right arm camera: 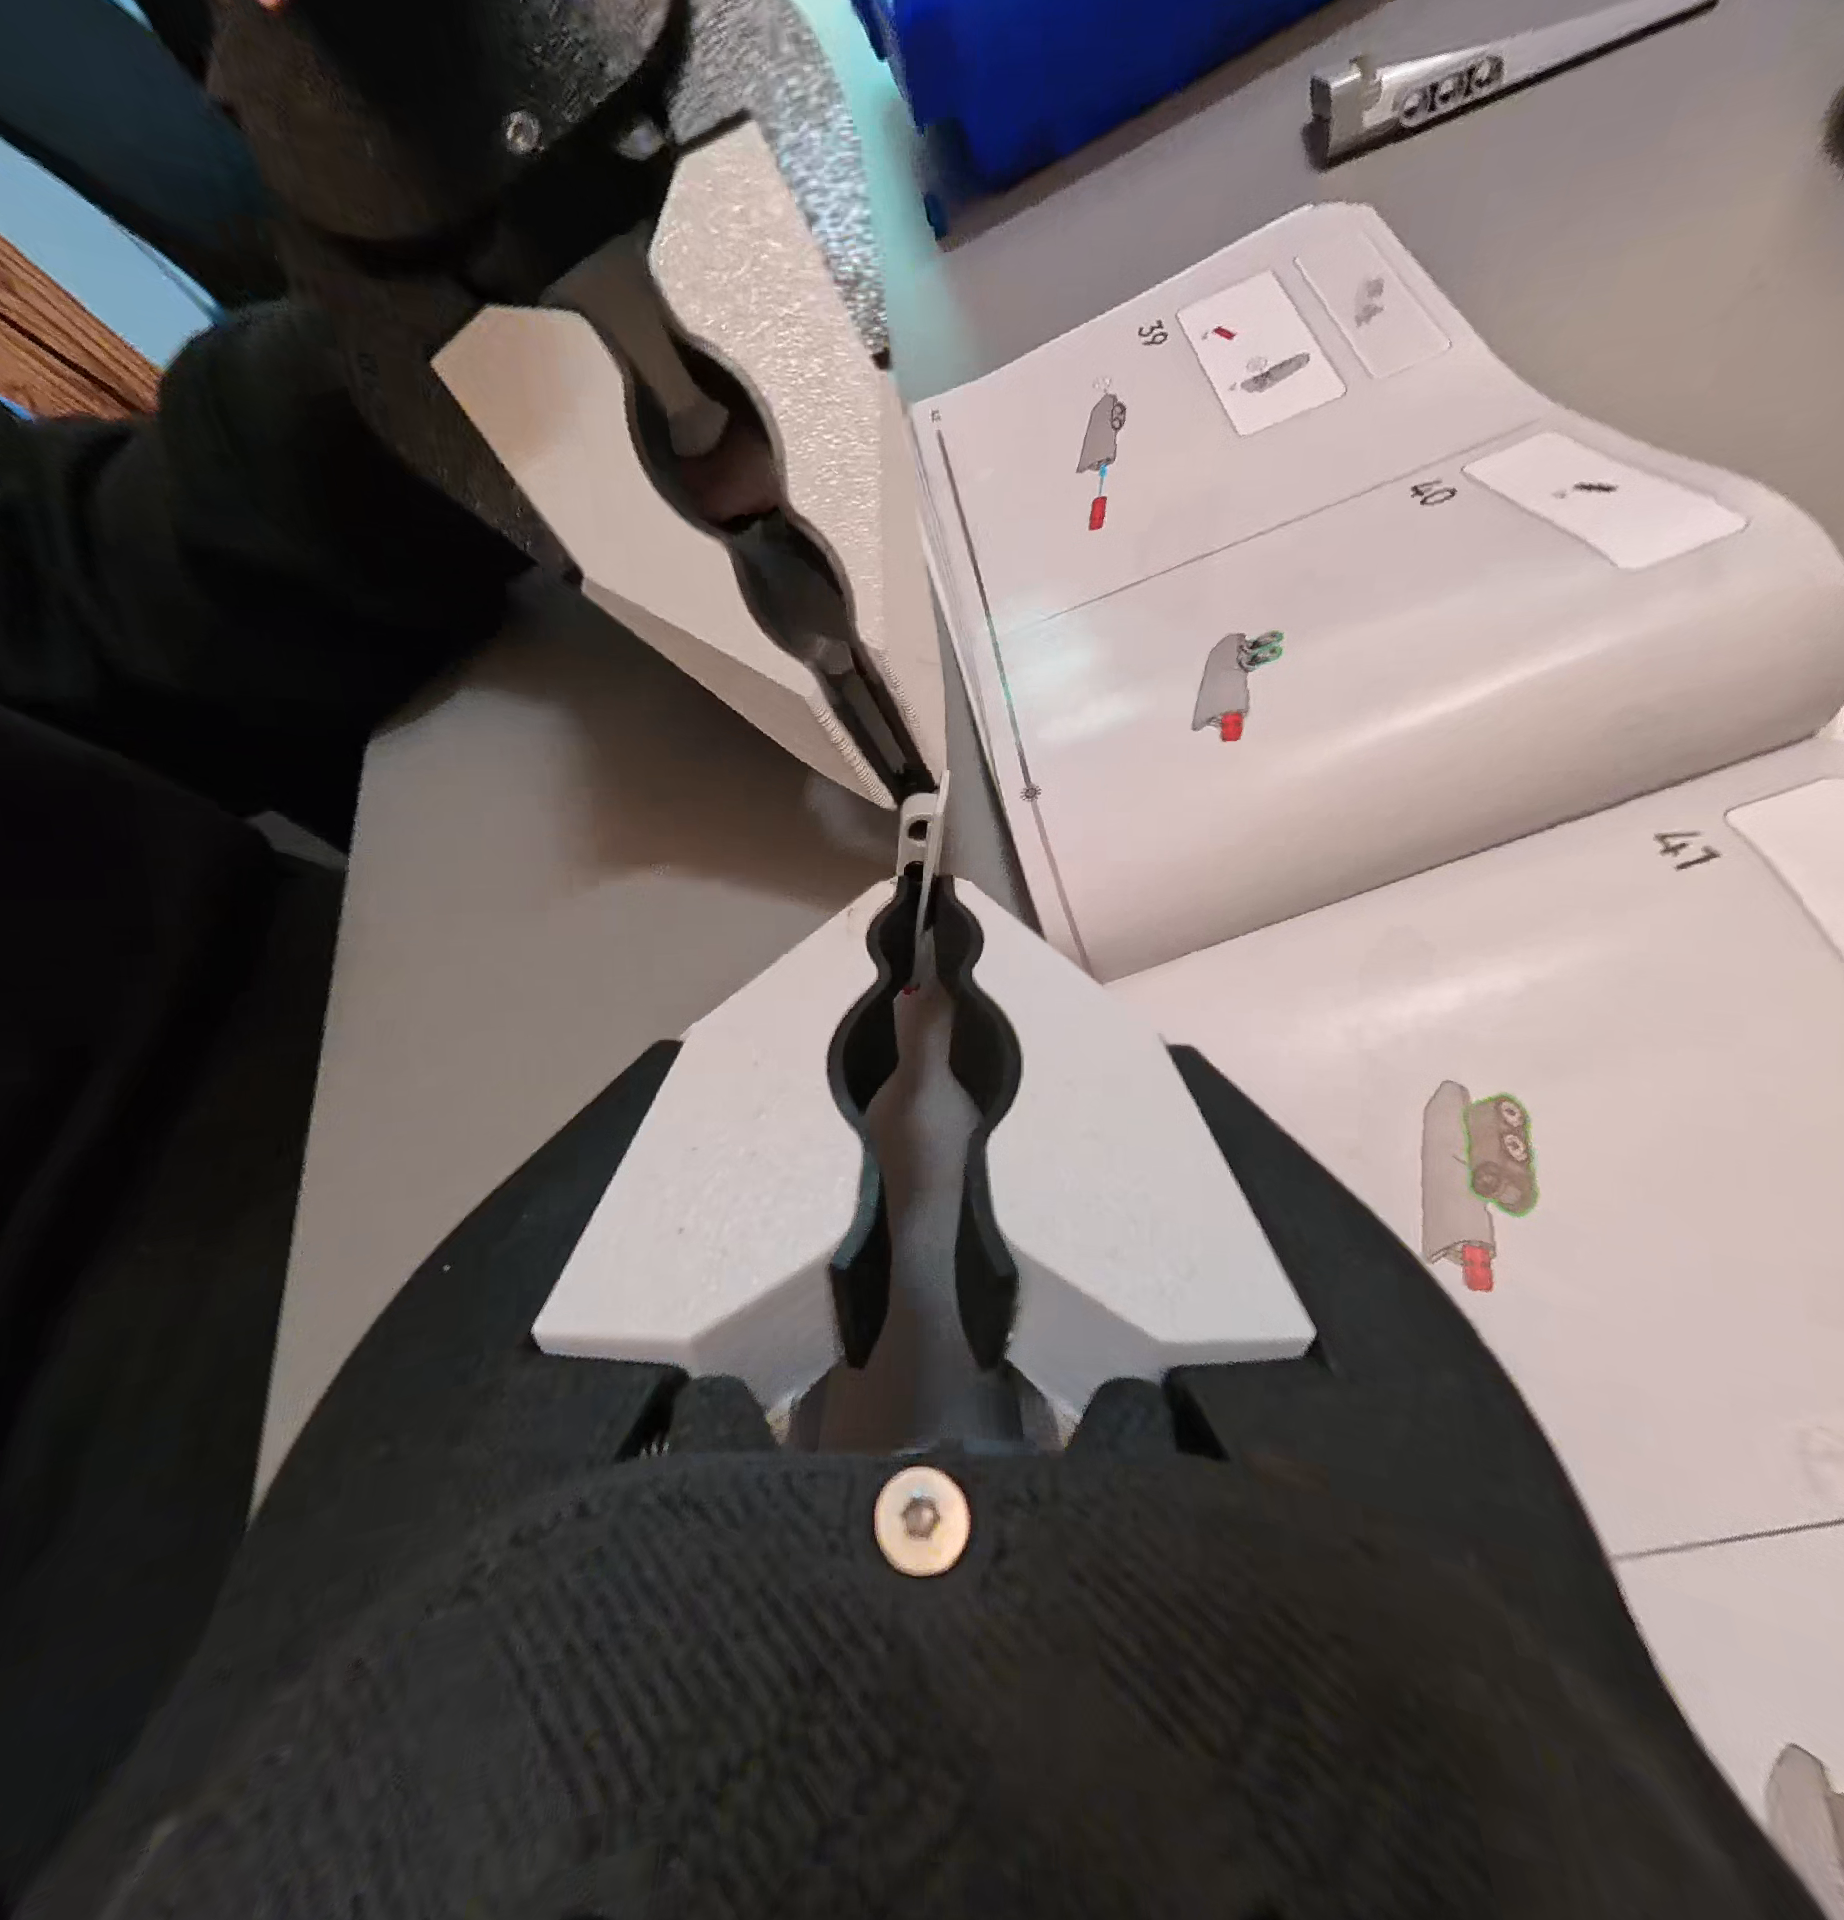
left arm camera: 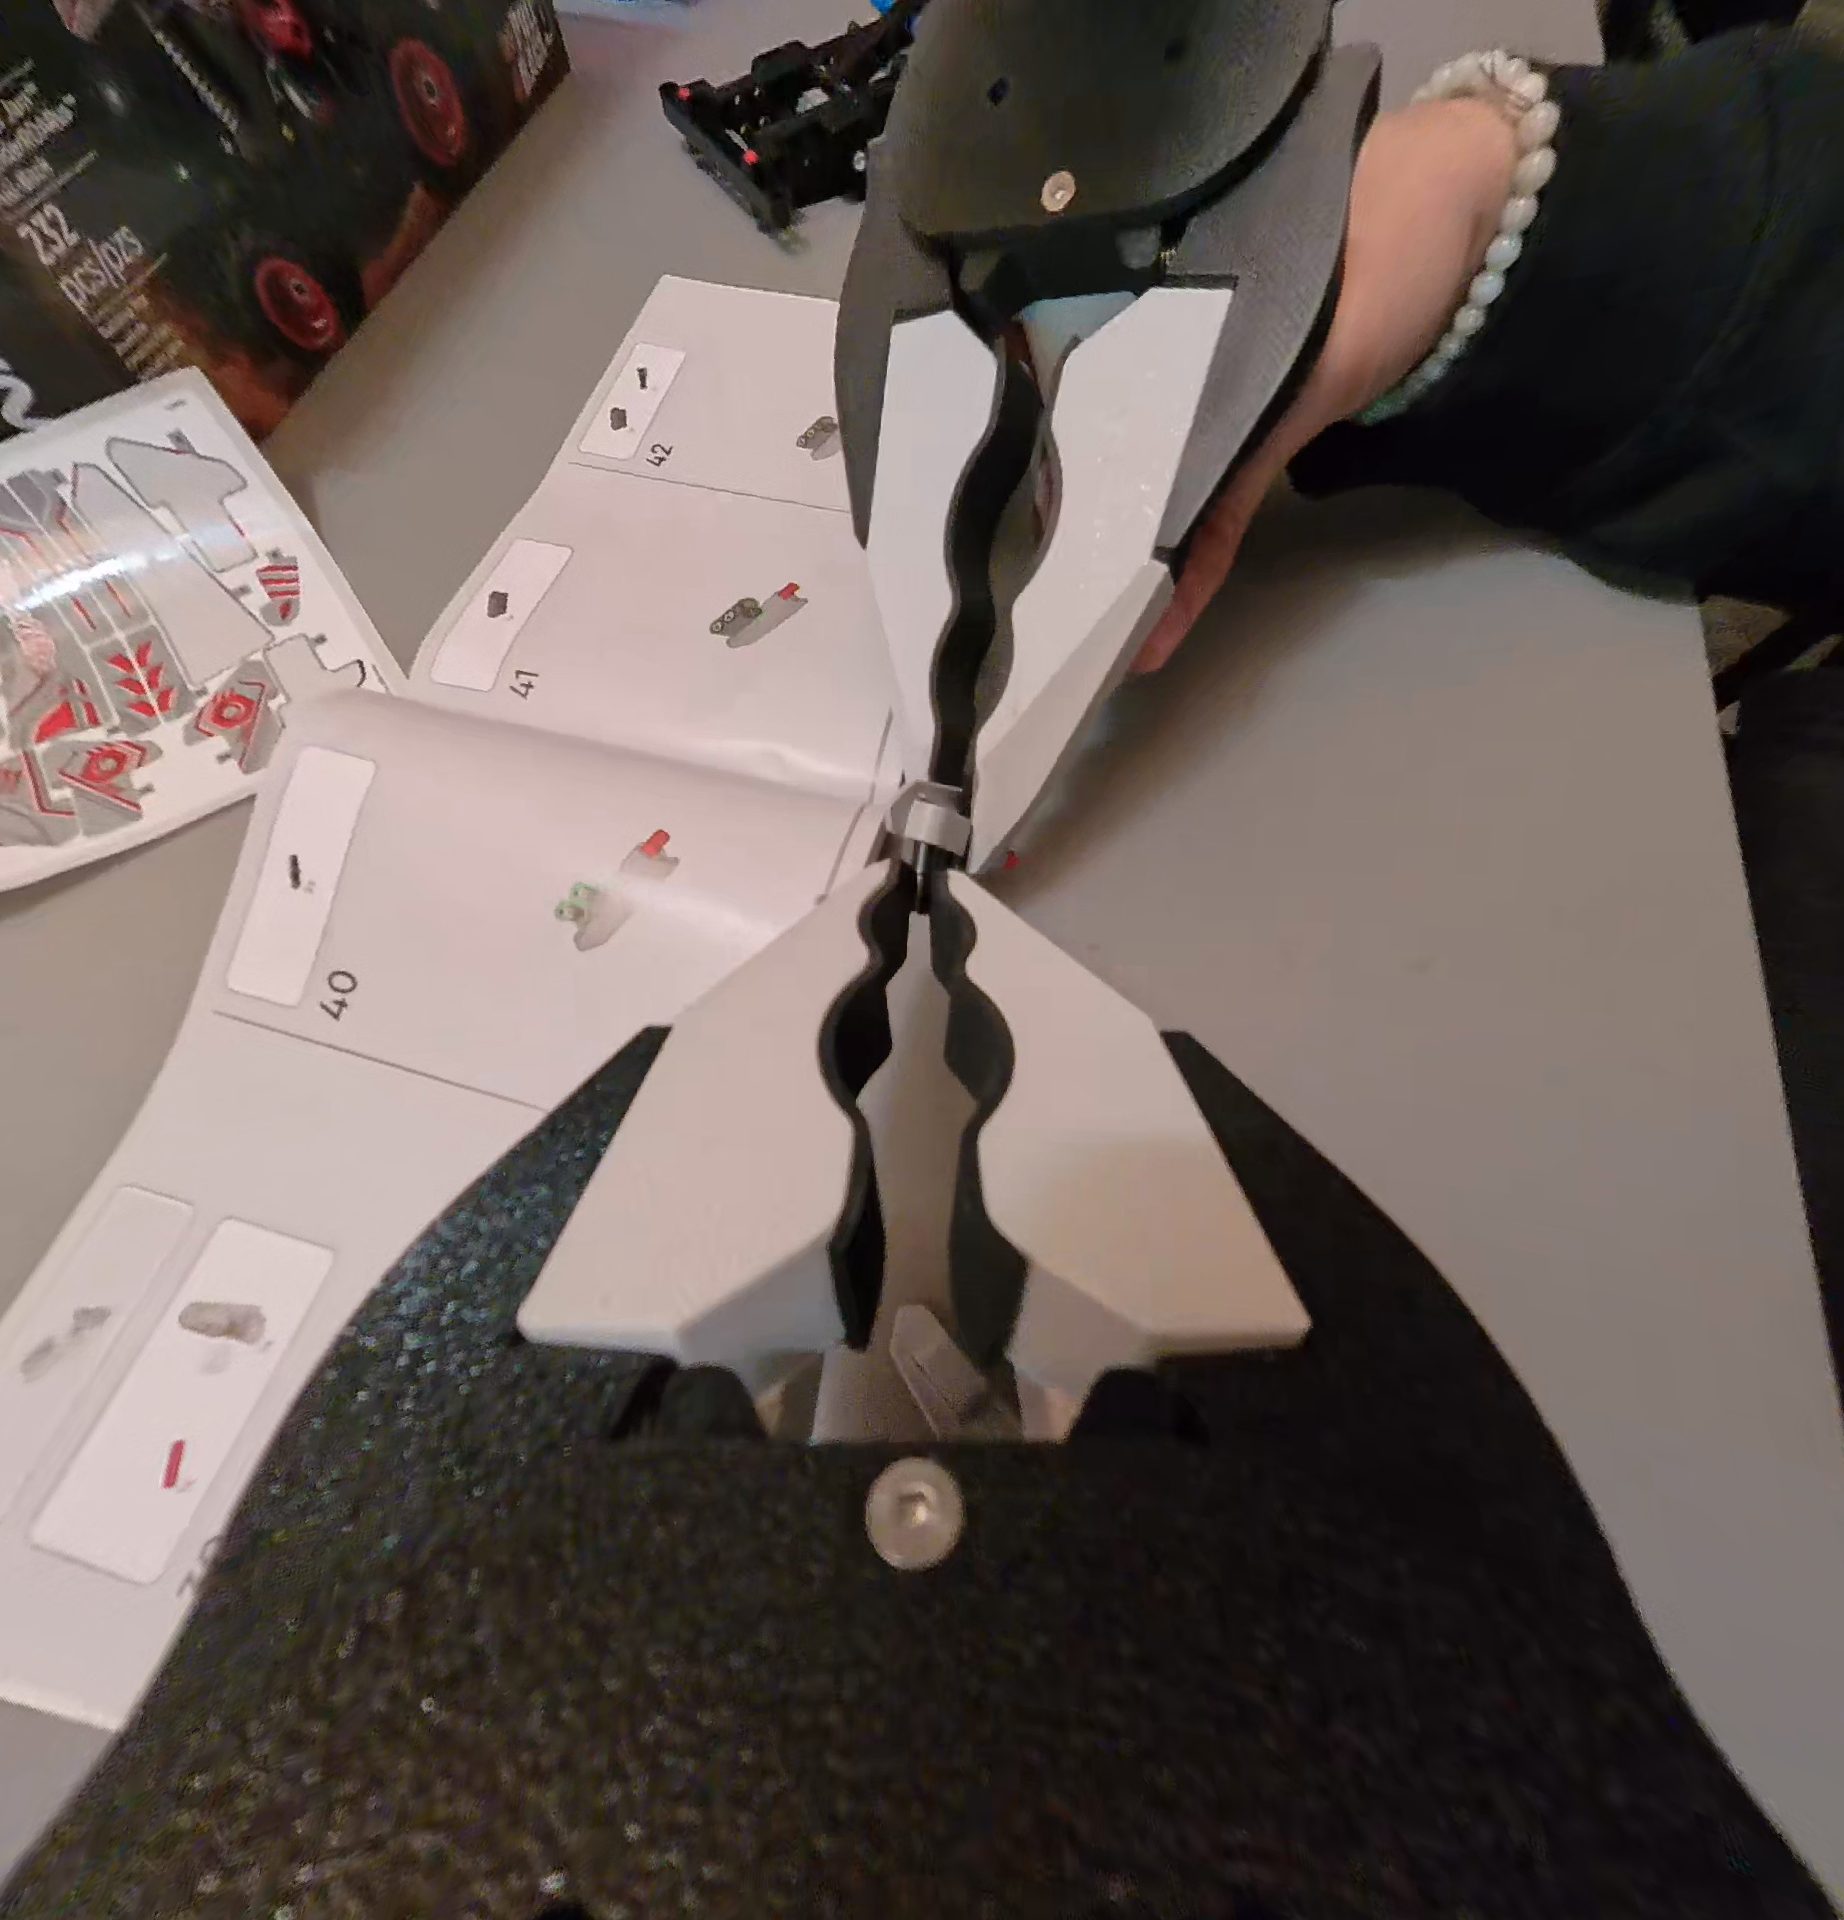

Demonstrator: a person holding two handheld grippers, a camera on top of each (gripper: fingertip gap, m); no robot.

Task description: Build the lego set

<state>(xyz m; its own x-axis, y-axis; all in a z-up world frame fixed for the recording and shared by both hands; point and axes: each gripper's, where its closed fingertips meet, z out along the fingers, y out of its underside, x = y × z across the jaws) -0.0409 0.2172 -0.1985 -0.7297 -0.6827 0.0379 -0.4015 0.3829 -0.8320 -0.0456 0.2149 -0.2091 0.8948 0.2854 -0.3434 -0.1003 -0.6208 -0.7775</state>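
Observation:
My left gripper and right gripper meet tip to tip above the grey table. Between them is a small light grey lego piece, also in the right wrist view. The right gripper is shut on this piece, and a bit of red shows at its tips. The left gripper is shut on what looks like a small black pin, pressed against the grey piece. The right gripper comes in from the top of the left wrist view. The left gripper comes in from the upper left of the right wrist view.
An open instruction booklet lies under and beside the grippers. A sticker sheet and the set's box are at the left. A black part-built model stands behind. A blue bin and a grey beam lie beyond. My two grippers' fingertips are within a few centimetres of each other. The grey beam is about 25 cm from both grippers' fingertips.

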